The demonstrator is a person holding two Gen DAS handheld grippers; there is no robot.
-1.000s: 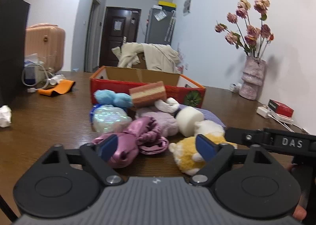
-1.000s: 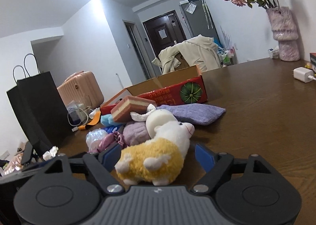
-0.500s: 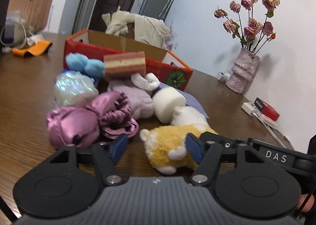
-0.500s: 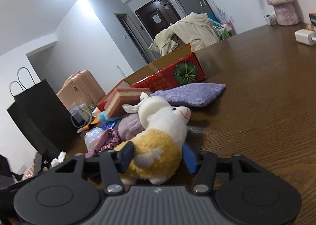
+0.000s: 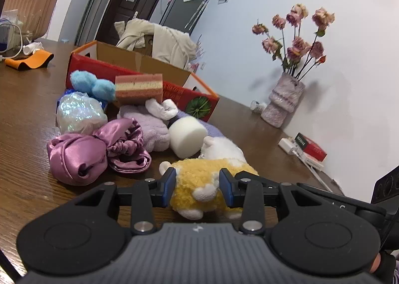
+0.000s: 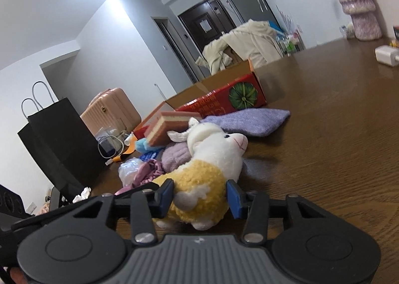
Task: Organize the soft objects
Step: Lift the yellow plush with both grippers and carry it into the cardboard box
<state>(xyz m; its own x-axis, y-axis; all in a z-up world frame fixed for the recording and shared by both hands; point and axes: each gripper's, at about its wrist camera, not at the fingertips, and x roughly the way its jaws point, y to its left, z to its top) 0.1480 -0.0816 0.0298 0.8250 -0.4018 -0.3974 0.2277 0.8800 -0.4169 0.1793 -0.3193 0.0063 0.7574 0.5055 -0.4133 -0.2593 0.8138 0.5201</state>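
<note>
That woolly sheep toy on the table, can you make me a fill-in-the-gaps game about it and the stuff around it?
1. The sheep toy has a white head and a ____ body.
2. The striped sponge leans on a red ____.
3. The dried roses stand in a ____.
4. Behind the sheep toy lies a flat ____ pouch.

Missing words: yellow; box; vase; purple

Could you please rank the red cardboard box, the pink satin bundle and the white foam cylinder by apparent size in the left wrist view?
1. Red cardboard box
2. Pink satin bundle
3. White foam cylinder

The box sits farthest back, so it is really larger still.
</note>
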